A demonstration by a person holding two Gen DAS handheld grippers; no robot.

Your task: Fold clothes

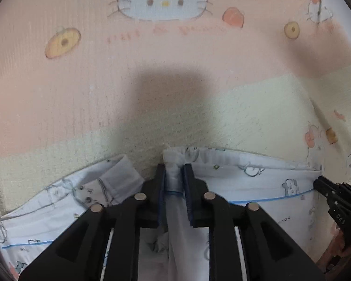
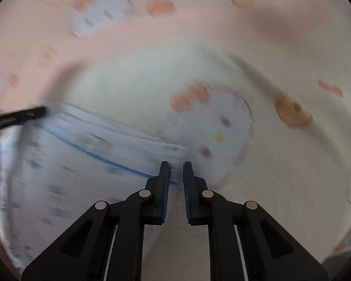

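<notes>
left gripper (image 1: 174, 180): pressed together on a bunched edge of the white printed garment (image 1: 257, 182), so the hem can be carried over | right gripper (image 2: 176, 175): narrowly parted at the garment's corner, grip cannot be told through blur | garment: spread flat between both for a straight fold | beyond: cartoon-cat blanket (image 1: 175, 58) serves as work surface
</notes>
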